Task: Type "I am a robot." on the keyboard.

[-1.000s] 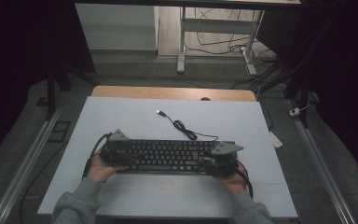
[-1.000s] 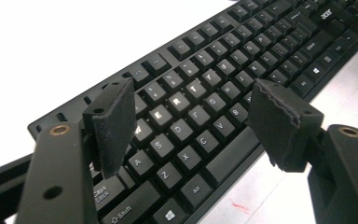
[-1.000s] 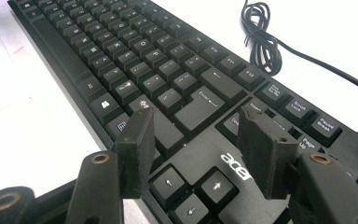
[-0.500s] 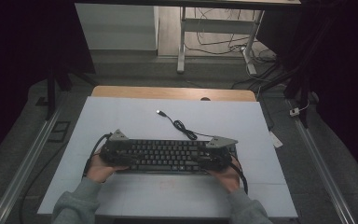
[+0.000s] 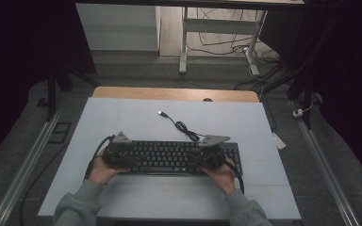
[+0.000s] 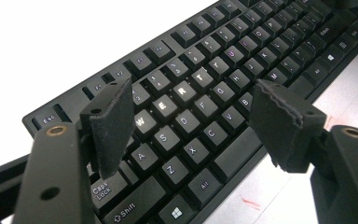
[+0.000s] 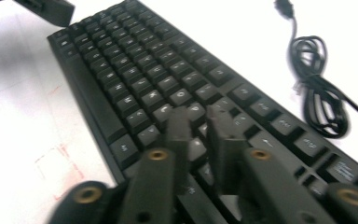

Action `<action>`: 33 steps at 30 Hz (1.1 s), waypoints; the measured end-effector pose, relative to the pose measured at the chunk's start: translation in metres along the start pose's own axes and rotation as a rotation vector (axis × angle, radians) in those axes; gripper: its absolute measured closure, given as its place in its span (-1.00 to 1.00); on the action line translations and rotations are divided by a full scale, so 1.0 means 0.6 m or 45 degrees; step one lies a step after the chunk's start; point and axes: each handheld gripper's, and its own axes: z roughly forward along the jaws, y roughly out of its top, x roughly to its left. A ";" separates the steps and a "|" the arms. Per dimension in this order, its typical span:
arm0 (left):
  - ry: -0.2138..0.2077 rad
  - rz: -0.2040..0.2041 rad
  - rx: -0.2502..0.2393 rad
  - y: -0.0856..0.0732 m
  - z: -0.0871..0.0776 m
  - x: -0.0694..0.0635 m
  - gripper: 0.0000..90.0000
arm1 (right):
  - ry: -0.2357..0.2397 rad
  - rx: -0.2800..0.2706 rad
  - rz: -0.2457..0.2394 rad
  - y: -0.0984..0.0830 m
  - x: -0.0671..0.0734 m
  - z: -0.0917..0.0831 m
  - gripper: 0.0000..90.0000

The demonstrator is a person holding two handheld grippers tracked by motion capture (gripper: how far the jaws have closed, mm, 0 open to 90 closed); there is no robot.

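Note:
A black keyboard [image 5: 169,157] [image 6: 205,93] [image 7: 135,70] lies flat across the near part of the white table top [image 5: 122,117]. Its cable [image 5: 181,126] [image 7: 317,93] is coiled behind it and ends in a USB plug [image 5: 161,113]. My left gripper [image 5: 131,159] [image 6: 193,105] hovers over the left letter keys, jaws wide open around nothing. My right gripper [image 5: 195,157] [image 7: 196,116] sits low over the keys right of the middle. Its jaws have just been closing and now stand almost together with nothing between them. The left gripper's jaw [image 7: 51,9] shows at the keyboard's far end in the right gripper view.
Faint red marks [image 5: 169,186] lie on the white top in front of the keyboard. A wooden table edge [image 5: 169,93] runs behind the white top. Metal rails [image 5: 23,165] flank the table, and a desk frame with cables [image 5: 217,33] stands beyond.
My right gripper has slid left along the keyboard from its right end toward the middle, and its jaws have come together. The left gripper and the keyboard have stayed put.

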 end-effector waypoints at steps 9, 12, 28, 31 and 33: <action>0.001 0.005 0.007 -0.001 0.002 0.000 -0.33 | 0.025 0.025 -0.035 0.018 0.008 0.029 0.99; 0.000 0.006 0.008 -0.002 0.003 0.001 -0.33 | 0.032 0.045 -0.042 0.024 0.010 0.044 0.99; 0.000 0.004 0.025 -0.006 0.008 0.006 -0.33 | 0.002 0.114 -0.050 0.040 0.009 0.093 0.99; 0.000 0.003 0.024 -0.006 0.007 0.006 -0.33 | 0.002 0.116 -0.051 0.040 0.010 0.096 0.99; 0.000 0.003 0.025 -0.006 0.008 0.007 -0.33 | 0.007 0.110 -0.049 0.041 0.010 0.098 0.99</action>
